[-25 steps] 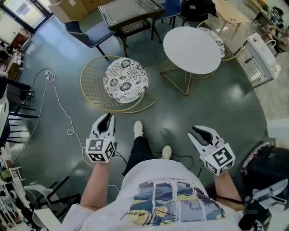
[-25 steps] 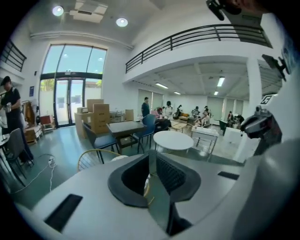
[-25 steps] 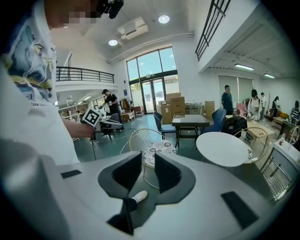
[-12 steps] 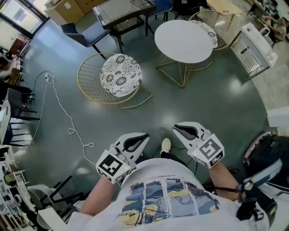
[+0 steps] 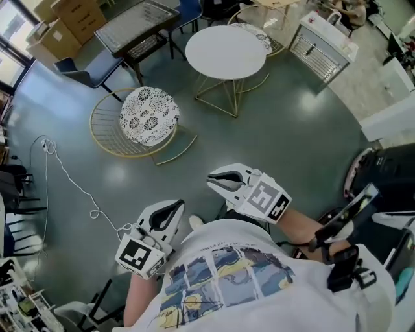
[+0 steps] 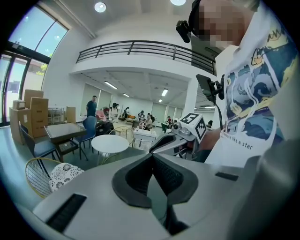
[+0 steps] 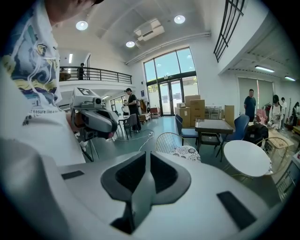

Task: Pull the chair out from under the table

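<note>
The gold wire chair with a black-and-white patterned cushion (image 5: 148, 111) (image 6: 58, 174) (image 7: 186, 152) stands on the green floor, left of the round white table (image 5: 225, 48) (image 6: 109, 143) (image 7: 246, 157) and apart from it. Both grippers are held close to my body, far from the chair. My left gripper (image 5: 176, 206) (image 6: 152, 157) is shut, with nothing in it. My right gripper (image 5: 214, 176) (image 7: 146, 154) has just been closing; its jaws stand together with nothing between them. Each gripper view shows the other gripper in front of my shirt.
A second wire chair (image 5: 259, 34) sits at the table's far side. Behind stand a dark table (image 5: 133, 26), a blue chair (image 5: 91, 71) and cardboard boxes (image 5: 65, 13). A white cable (image 5: 71, 181) lies on the floor at left; a black bag (image 5: 389, 168) at right.
Both grippers have drawn back toward my body and toward each other, away from the chair, and their jaws have closed. The chair and table sit farther away in the head view.
</note>
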### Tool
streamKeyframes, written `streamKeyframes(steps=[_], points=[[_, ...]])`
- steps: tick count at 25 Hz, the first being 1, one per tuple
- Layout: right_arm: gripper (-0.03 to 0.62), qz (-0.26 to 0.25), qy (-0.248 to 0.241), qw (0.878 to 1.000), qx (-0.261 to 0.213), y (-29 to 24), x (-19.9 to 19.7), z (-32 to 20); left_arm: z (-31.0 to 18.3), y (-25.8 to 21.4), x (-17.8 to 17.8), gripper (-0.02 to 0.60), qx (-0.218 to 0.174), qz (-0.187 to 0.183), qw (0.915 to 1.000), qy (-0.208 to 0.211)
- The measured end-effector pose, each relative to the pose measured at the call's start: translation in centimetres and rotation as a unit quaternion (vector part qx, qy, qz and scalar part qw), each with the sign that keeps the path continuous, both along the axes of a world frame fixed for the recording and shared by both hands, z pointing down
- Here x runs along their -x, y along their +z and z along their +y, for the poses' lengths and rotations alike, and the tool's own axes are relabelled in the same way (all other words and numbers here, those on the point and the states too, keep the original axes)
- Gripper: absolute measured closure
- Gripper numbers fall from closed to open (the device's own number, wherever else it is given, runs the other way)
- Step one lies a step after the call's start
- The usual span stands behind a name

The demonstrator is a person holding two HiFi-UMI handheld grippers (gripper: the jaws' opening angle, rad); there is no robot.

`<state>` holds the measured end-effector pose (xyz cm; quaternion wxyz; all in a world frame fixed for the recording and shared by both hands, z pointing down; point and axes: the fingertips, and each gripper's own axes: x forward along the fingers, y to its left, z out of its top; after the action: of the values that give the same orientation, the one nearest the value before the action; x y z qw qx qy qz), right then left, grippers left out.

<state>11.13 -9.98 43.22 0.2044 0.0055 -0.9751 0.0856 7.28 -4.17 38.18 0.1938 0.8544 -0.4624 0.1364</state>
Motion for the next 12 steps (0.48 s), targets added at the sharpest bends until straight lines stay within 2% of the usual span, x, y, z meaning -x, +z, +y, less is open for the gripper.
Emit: streamKeyframes(steps=[5, 12], points=[[0.559, 0.0, -0.01, 1.0, -0.015, -2.2, 3.1, 3.9, 3.4, -1.1, 2.6, 0.571, 0.001, 0.043, 0.9991, 0.002], [0.563, 0.0, -0.006, 1.0, -0.017, -2.6, 5.6, 9.0, 7.7, -0.8, 5.0, 0.571, 0.004, 0.046, 0.9989, 0.014]])
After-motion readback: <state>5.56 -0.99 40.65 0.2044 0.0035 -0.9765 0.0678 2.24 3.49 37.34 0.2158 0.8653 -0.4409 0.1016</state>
